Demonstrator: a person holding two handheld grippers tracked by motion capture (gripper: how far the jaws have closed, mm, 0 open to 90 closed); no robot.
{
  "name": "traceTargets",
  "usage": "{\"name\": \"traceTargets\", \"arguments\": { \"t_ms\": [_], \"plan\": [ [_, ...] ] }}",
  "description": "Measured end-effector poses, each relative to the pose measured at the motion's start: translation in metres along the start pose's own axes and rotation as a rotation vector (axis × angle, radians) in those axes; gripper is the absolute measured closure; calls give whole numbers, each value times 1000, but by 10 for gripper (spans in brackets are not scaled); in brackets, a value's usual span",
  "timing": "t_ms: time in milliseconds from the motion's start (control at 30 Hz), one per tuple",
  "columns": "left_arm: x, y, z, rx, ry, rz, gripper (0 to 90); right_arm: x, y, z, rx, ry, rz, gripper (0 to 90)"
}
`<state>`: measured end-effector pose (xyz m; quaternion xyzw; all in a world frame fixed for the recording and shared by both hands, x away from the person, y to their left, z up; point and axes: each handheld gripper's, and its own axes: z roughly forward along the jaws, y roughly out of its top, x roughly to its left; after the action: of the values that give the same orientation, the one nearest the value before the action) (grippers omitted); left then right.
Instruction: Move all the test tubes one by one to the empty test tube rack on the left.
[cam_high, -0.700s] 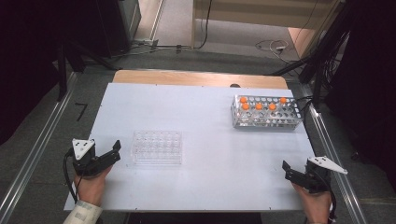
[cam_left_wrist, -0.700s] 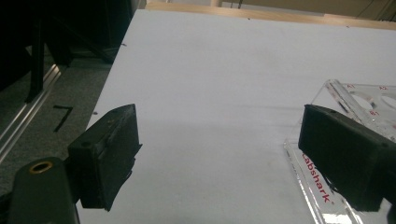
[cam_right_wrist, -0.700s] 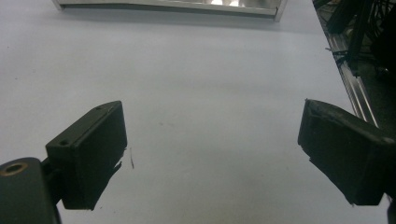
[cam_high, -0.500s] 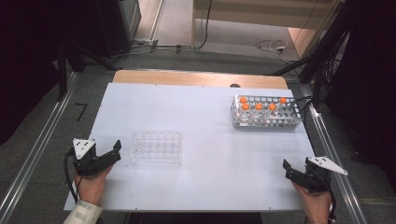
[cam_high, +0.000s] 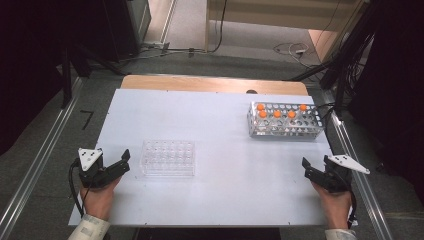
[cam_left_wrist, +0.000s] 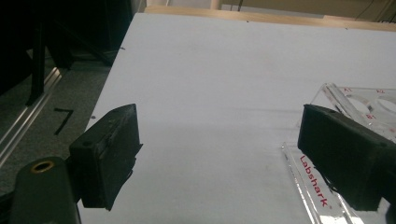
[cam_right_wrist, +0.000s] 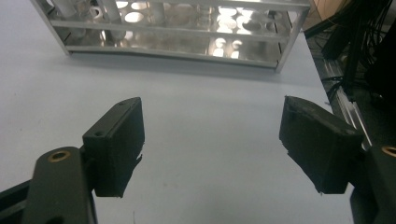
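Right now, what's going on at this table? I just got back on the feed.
Nothing is being handled. A person holds the left gripper open beside the clear well plate, and the right gripper open near the table's right edge. The tube rack with orange-capped tubes stands untouched at the far right.

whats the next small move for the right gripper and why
Probably ease the right gripper forward toward the tube rack: its jaws stand open and empty, the rack with orange-capped tubes sits straight ahead, and bare table lies between.
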<state>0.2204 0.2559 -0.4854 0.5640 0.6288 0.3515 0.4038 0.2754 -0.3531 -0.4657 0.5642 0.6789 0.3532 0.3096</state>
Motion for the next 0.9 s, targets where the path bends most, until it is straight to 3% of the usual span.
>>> {"name": "traceTargets", "arguments": {
  "t_ms": [533, 800, 900],
  "plan": [
    [0, 1, 1, -1, -21, -8, 127, -5, 48, 37, -56, 12, 38, 286],
    [0, 1, 1, 0, -19, -11, 127, -3, 68, 58, -80, 6, 35, 356],
    [1, 1, 2, 2, -20, -12, 127, -2, 75, 65, -76, -6, 13, 387]
  ]
}}
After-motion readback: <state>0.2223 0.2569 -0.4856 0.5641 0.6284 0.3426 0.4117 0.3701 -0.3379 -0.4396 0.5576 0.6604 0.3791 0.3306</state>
